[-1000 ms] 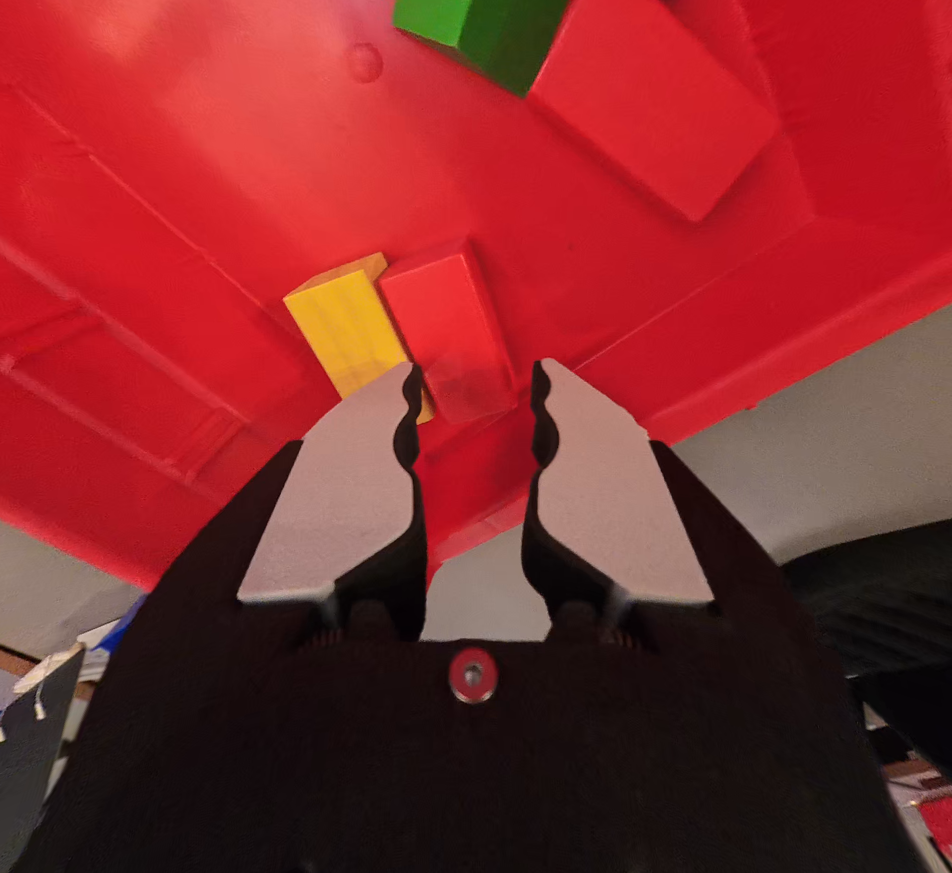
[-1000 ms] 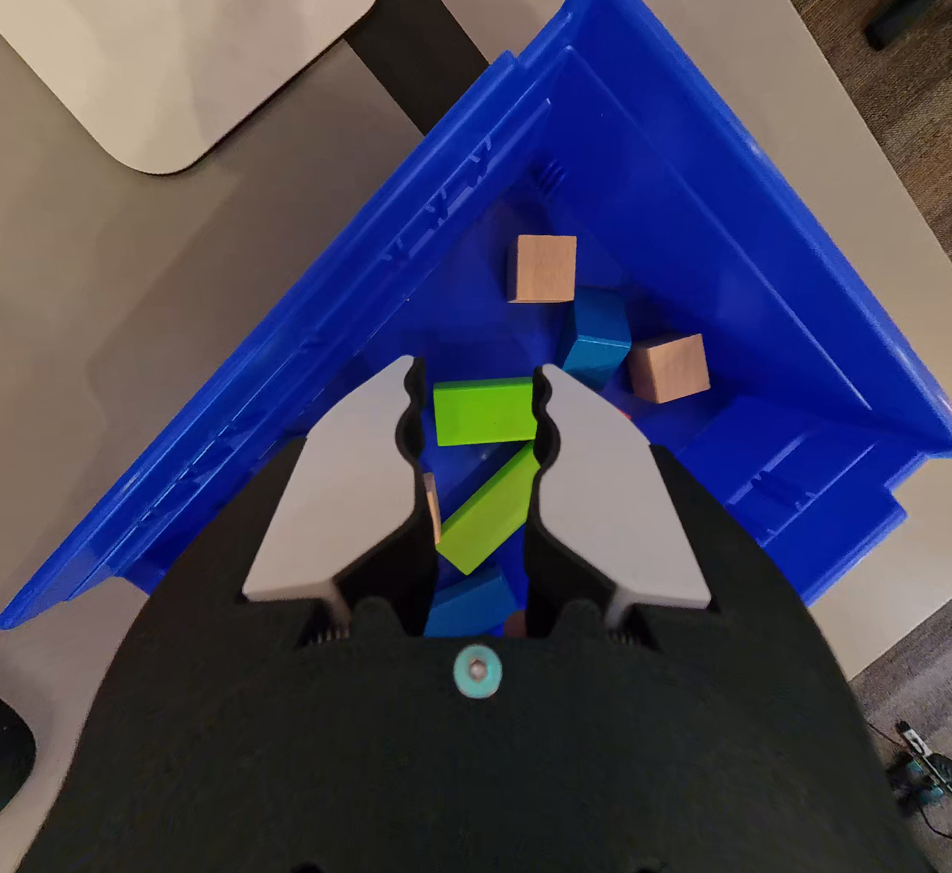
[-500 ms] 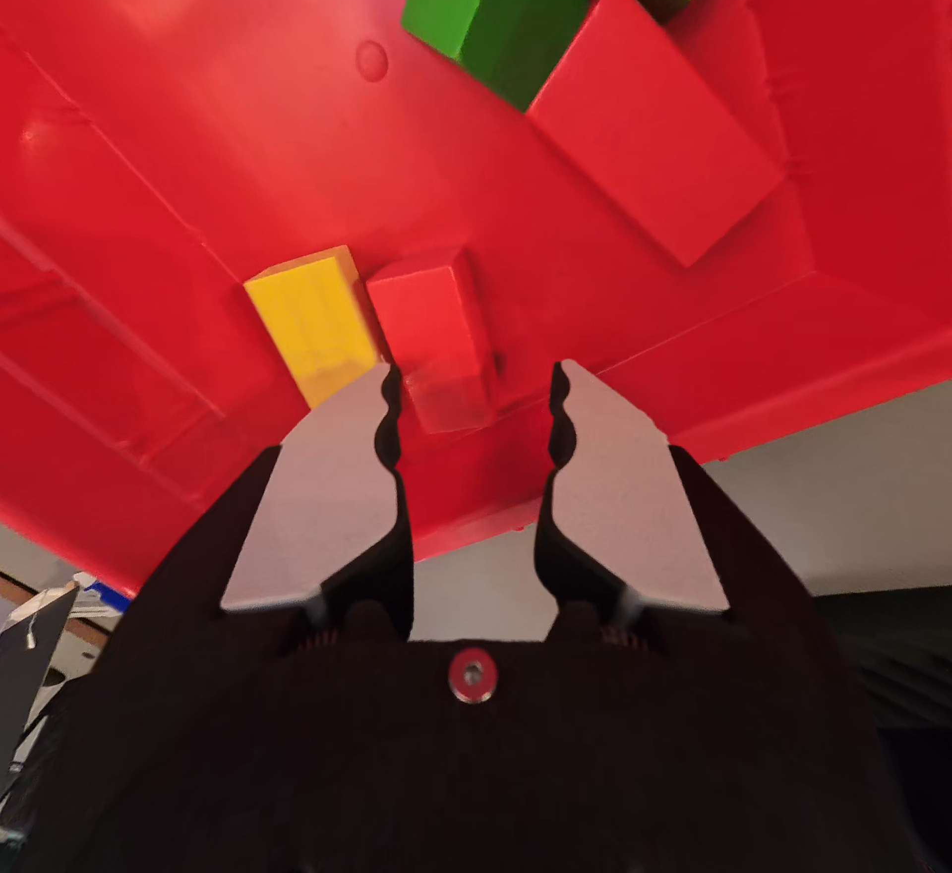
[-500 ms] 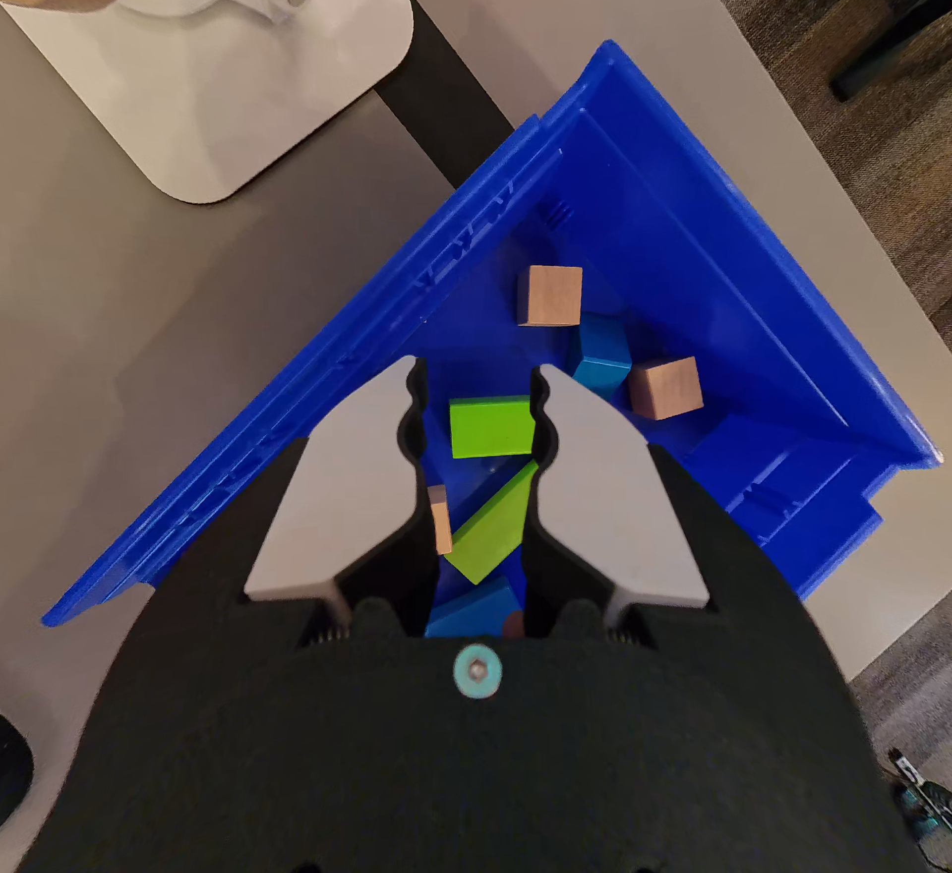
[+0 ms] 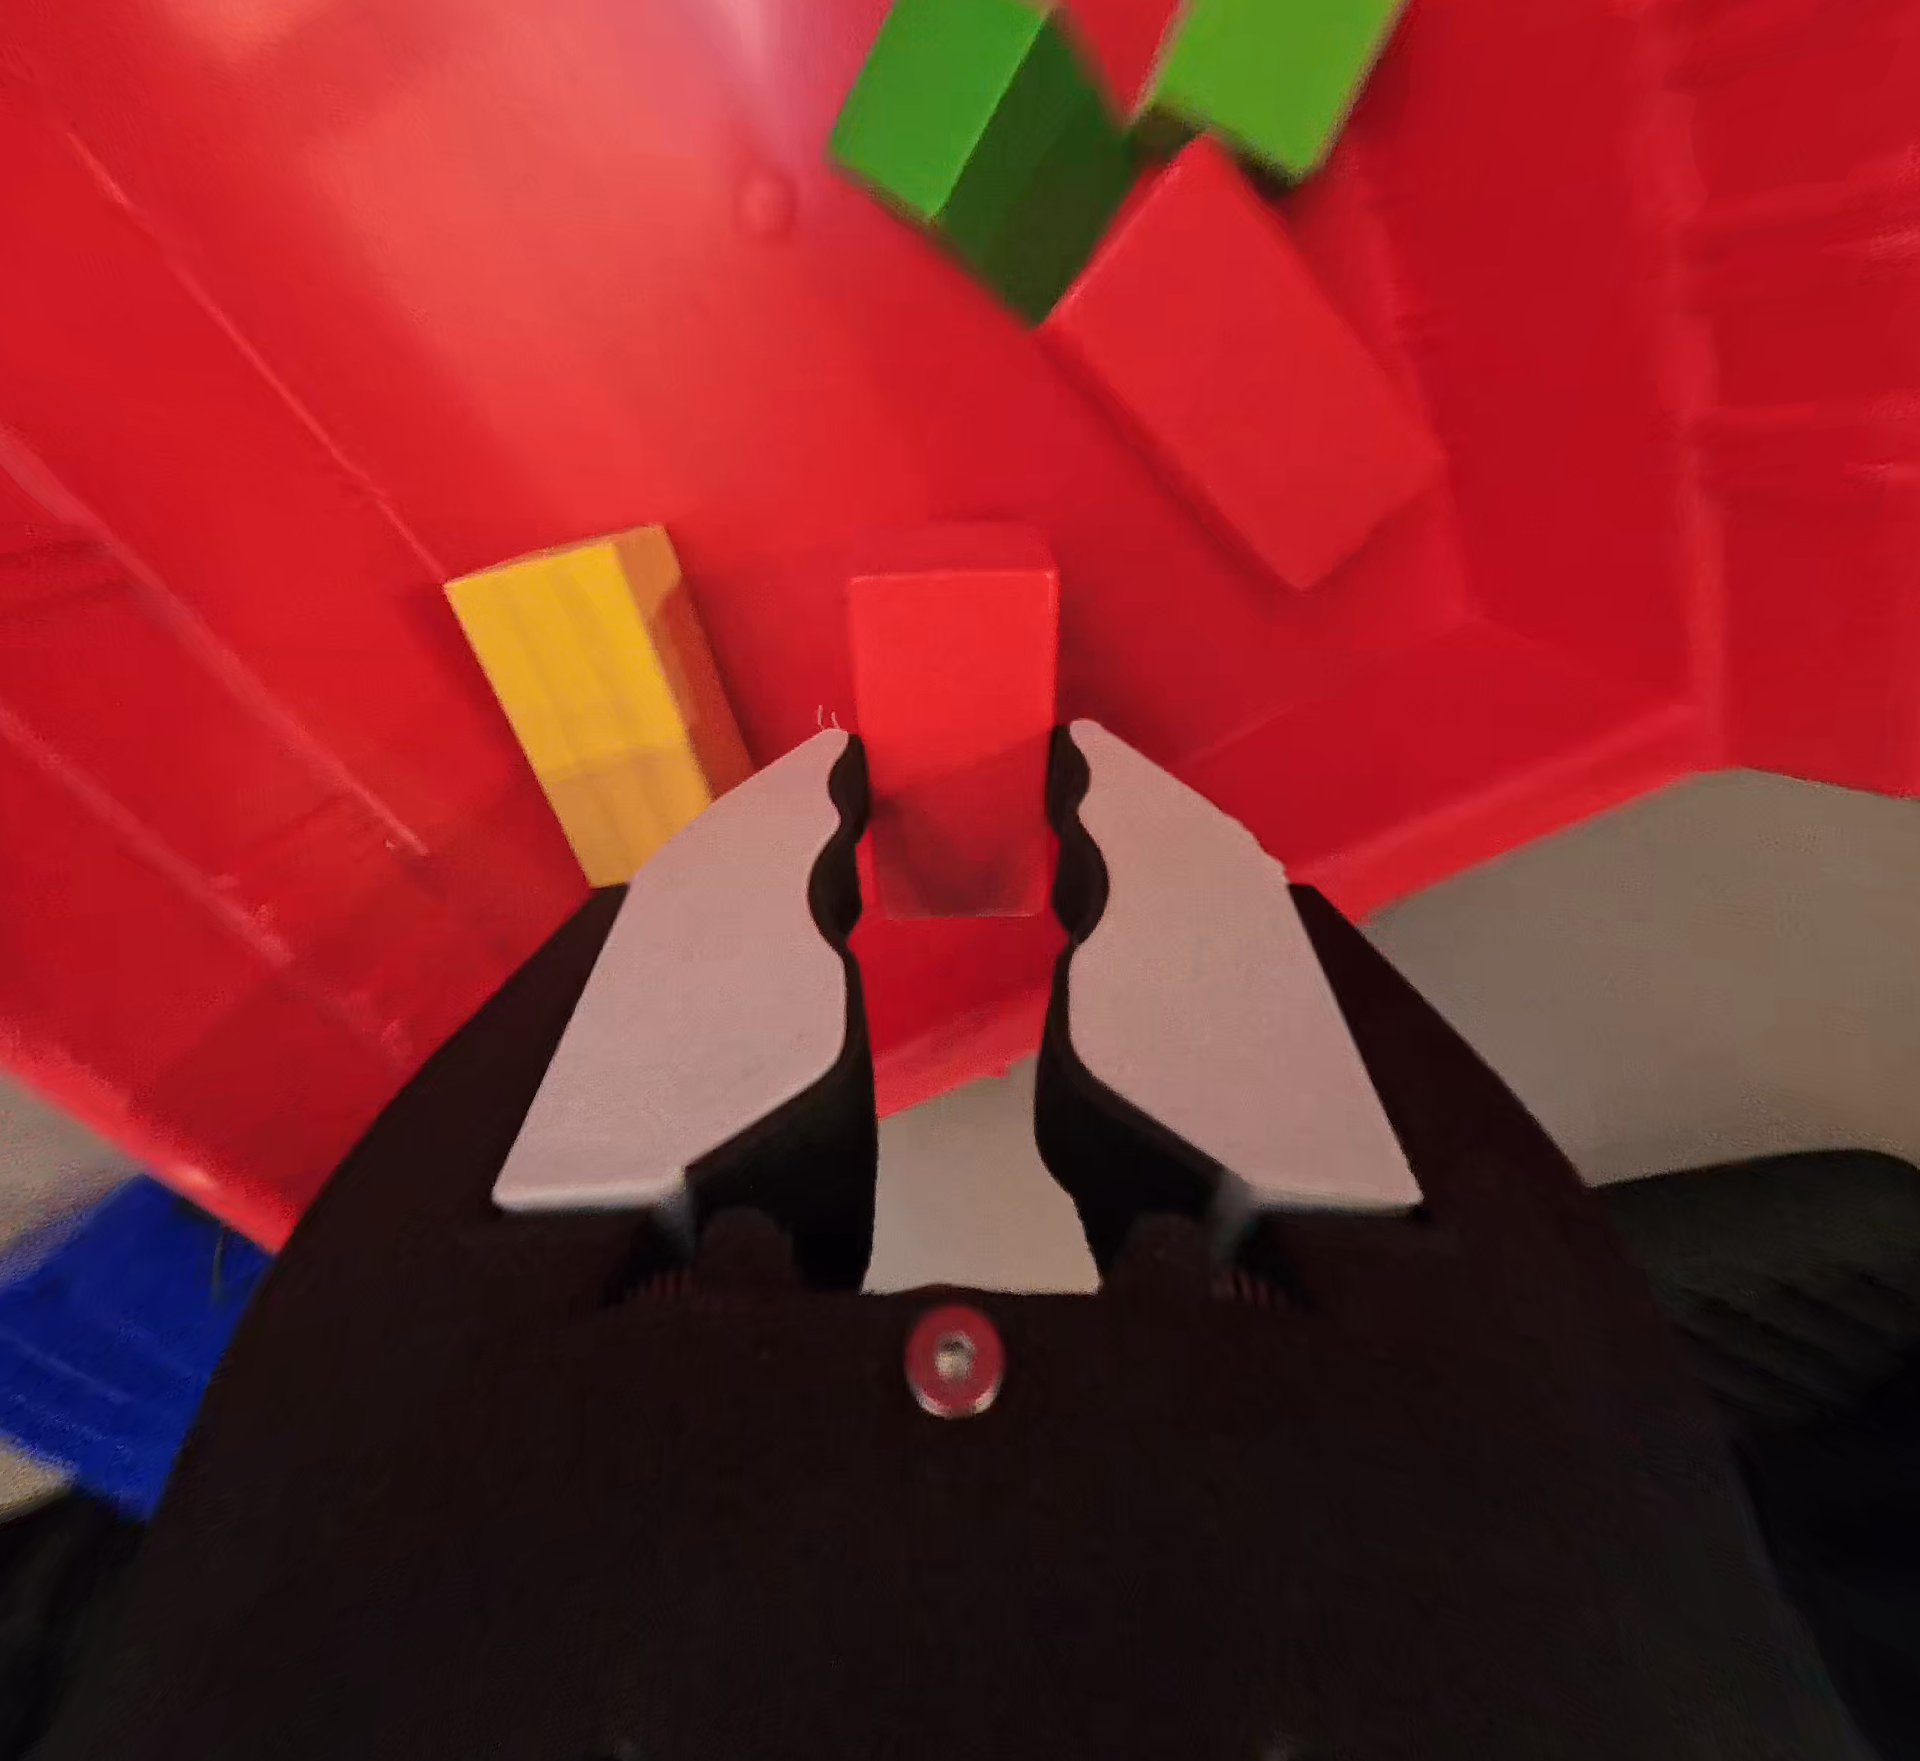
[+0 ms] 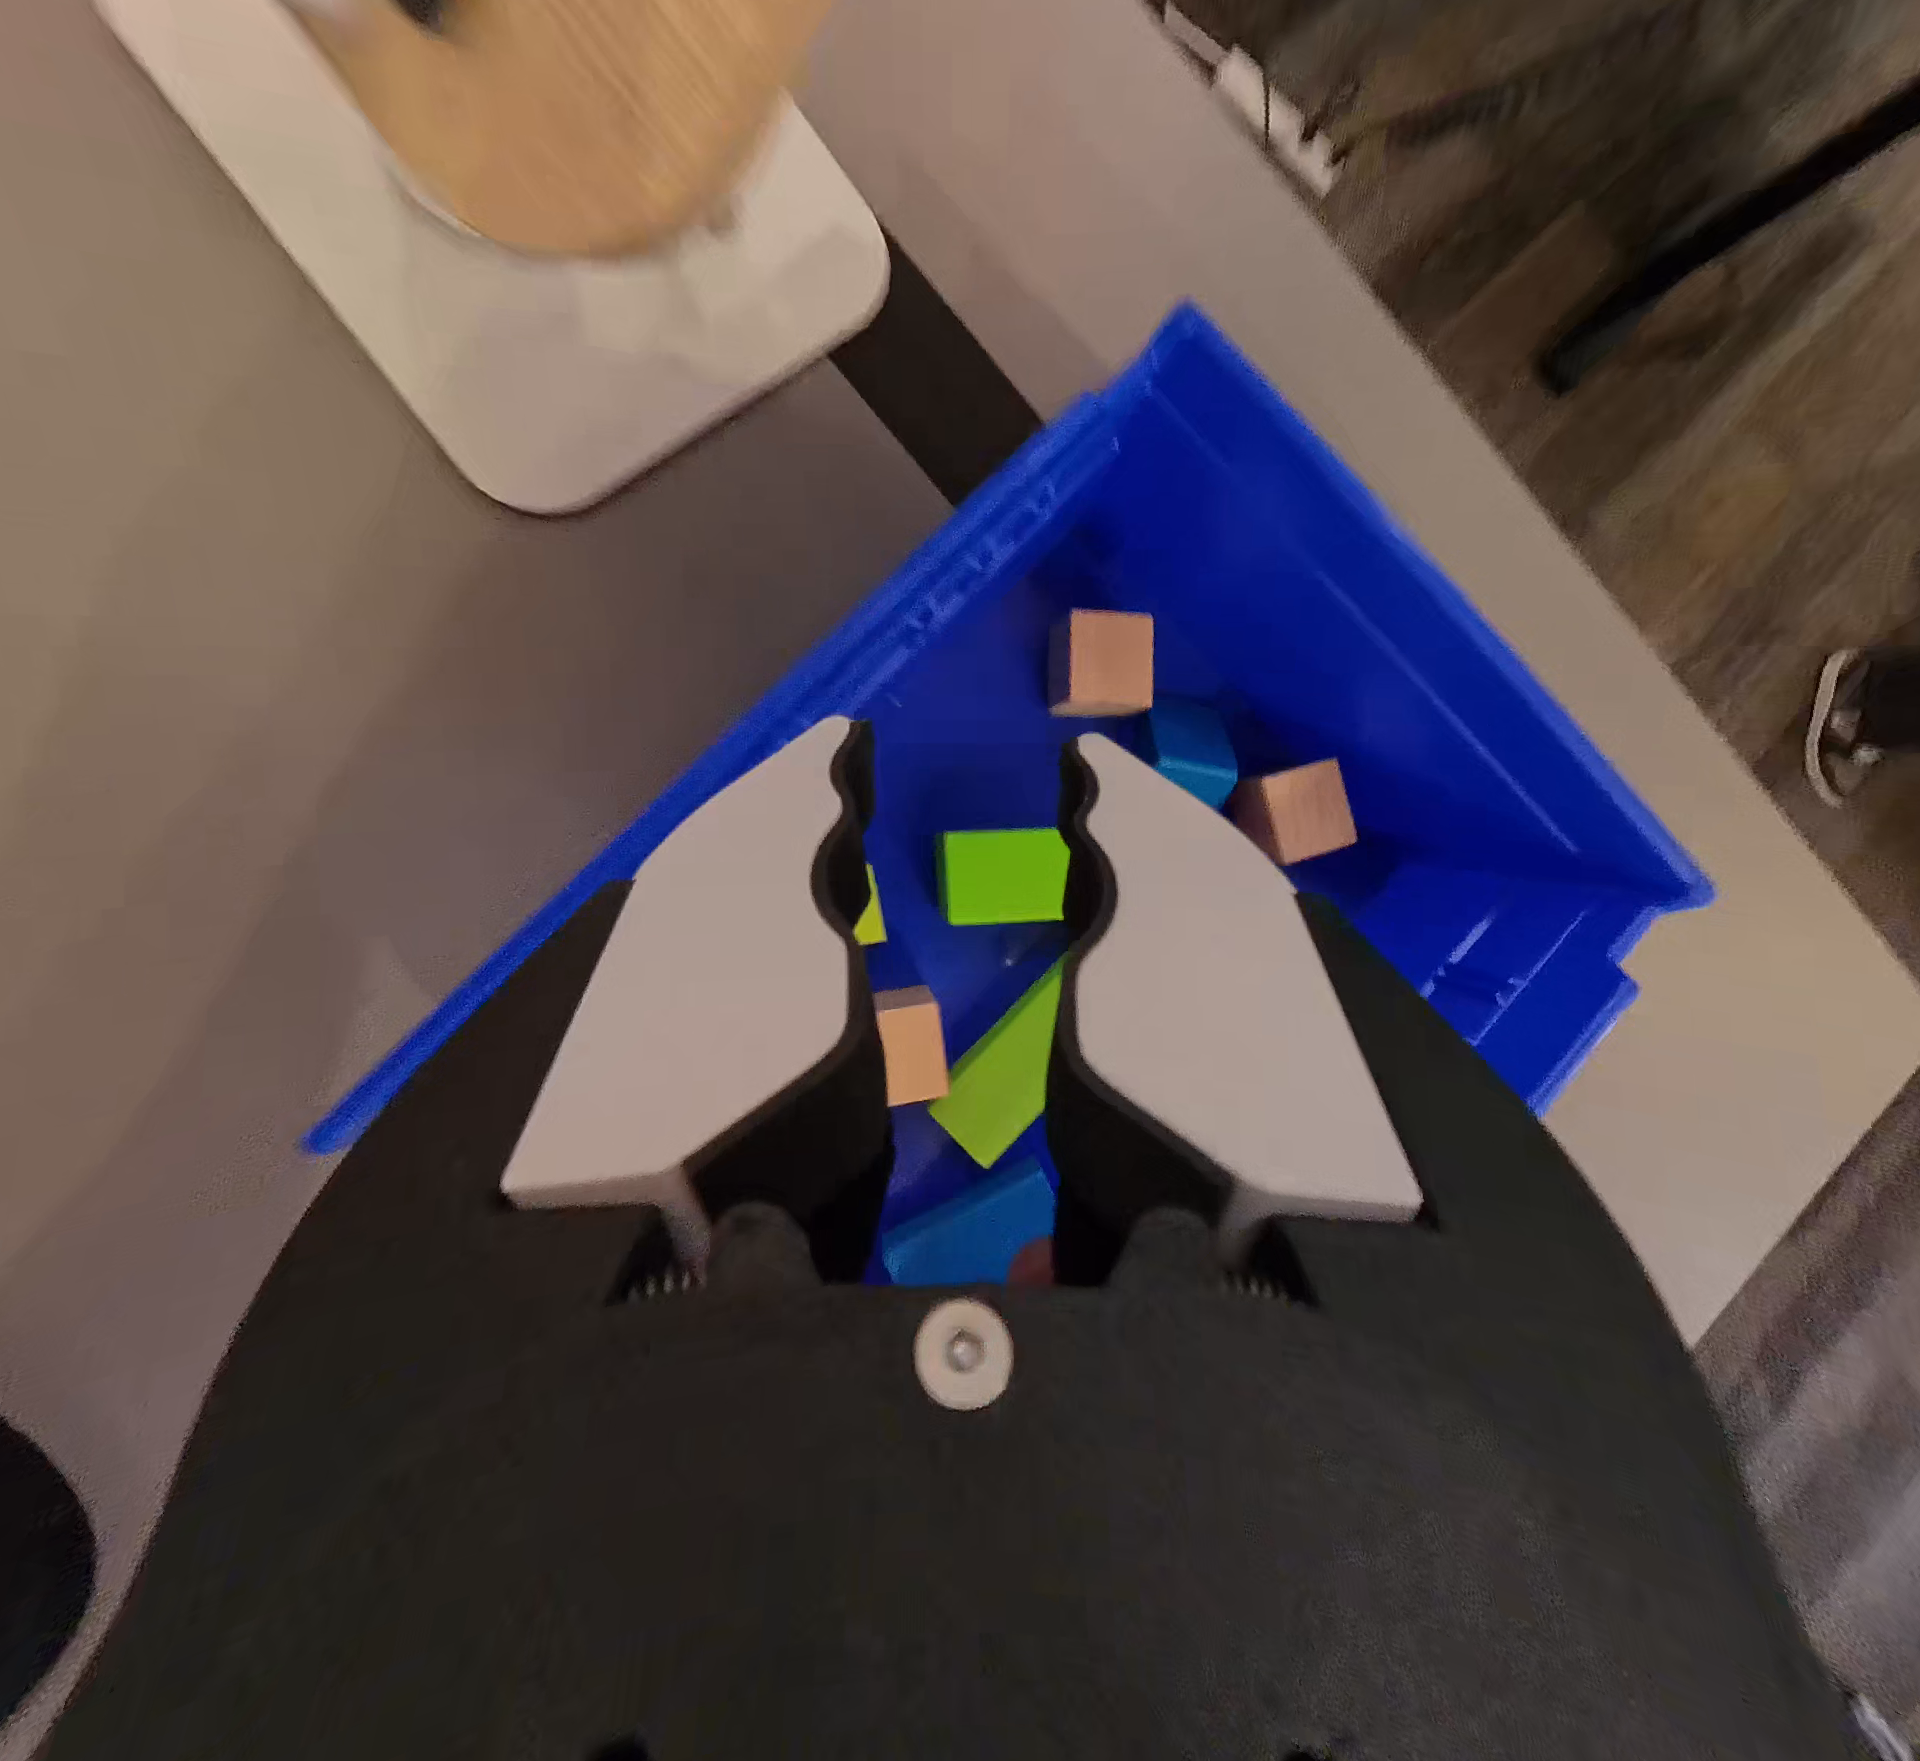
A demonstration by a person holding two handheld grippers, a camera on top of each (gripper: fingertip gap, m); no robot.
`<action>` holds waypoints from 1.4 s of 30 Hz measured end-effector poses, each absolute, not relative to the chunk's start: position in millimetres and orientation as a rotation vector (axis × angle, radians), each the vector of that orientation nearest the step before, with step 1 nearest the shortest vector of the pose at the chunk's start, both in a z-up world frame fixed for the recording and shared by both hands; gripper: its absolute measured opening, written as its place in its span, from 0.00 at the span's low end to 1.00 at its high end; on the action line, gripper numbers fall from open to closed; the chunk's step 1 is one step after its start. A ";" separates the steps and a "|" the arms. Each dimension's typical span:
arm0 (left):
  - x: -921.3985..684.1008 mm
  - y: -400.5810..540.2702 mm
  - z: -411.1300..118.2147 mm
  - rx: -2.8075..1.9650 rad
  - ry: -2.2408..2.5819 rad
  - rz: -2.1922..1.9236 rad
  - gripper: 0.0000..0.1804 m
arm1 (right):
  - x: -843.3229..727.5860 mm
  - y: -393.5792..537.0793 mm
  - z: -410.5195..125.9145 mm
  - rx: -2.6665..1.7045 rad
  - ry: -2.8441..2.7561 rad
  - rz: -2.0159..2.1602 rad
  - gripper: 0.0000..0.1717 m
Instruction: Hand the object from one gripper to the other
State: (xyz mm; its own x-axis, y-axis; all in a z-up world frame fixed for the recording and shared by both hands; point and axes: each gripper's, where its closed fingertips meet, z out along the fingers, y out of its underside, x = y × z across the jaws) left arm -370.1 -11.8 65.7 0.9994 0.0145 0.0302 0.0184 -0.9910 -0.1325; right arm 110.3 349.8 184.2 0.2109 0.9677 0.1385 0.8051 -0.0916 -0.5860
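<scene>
Grey surface [image 6: 260, 776] carries a blue bin [image 6: 1403, 672], partly hidden behind the right hand-held gripper [image 6: 961, 745], whose jaws stand apart on nothing. Left hand-held gripper [image 5: 951, 745] clamps a red block [image 5: 951, 662] over the motion-blurred red bin [image 5: 416, 309].

Inside the bin [image 6: 1403, 672], three cubes [image 6: 1101, 662] lie near its far corner. A flat base [image 6: 582, 361] sits on the table [image 6: 208, 672], left of the bin.

A grey table [image 6: 260, 776] bears a blue bin [image 6: 1403, 672], a white stand base [image 6: 623, 361] and a red bin [image 5: 416, 361].
</scene>
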 end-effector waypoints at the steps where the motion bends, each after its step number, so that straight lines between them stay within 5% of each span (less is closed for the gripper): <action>1: -357.3 -3.2 81.7 -2.920 0.034 -0.090 0.19 | 105.6 336.4 201.1 -1.883 -1.633 0.454 0.19; 6: -263.0 29.0 158.0 -2.729 0.372 -0.154 0.19 | 45.2 216.6 264.9 -1.478 -1.839 0.831 0.21; 16: -82.2 78.6 220.4 -2.561 1.013 -0.232 0.19 | -54.0 96.3 262.8 -1.095 -2.082 1.113 0.25; 29: -28.1 98.0 221.3 -2.473 1.149 -0.342 0.18 | -16.6 109.5 238.0 -1.212 -2.160 1.122 0.18; 32: -36.5 114.2 235.0 -2.418 1.060 -0.261 0.34 | 23.7 148.8 242.6 -1.324 -2.055 1.069 0.18; 42: -83.3 100.0 202.9 -2.527 0.901 -0.235 0.24 | 197.2 292.4 138.3 -1.986 -1.934 0.589 0.18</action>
State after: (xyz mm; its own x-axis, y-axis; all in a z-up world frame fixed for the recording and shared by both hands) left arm -83.3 100.0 202.9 0.7725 -0.6349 0.0107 -0.5592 -0.6882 -0.4621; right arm 197.2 292.4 138.3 0.0063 0.9970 -0.0776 0.8712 -0.0435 -0.4891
